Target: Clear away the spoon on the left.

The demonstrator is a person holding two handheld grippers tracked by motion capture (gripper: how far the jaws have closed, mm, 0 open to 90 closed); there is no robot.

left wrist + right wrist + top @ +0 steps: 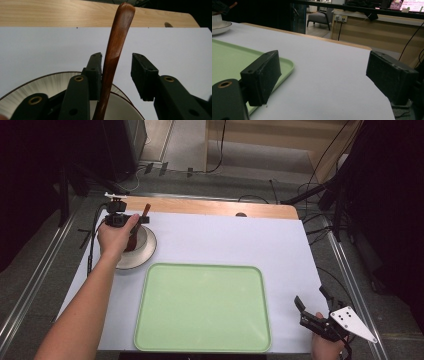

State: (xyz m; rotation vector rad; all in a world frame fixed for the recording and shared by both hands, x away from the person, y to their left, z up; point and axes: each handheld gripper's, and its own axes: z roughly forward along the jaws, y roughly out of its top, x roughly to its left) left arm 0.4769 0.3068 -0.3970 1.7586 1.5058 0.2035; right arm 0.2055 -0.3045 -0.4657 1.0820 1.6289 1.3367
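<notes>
A brown wooden spoon (117, 45) stands tilted in a white cup (120, 110) on a ribbed saucer (37, 87); its handle (145, 210) pokes up at the table's far left. My left gripper (117, 57) straddles the handle: one pad touches it and the other stands a gap away, so the jaws are open. In the high view a hand holds this gripper (139, 220) over the saucer (145, 251). My right gripper (310, 295) rests at the front right with its jaws wide open and nothing between them (323, 67).
A pale green tray (202, 307) lies at the front middle on a white sheet, and its corner (287, 65) lies near my right gripper. A wooden table edge (215, 207) runs along the back. Cables lie on the floor beyond.
</notes>
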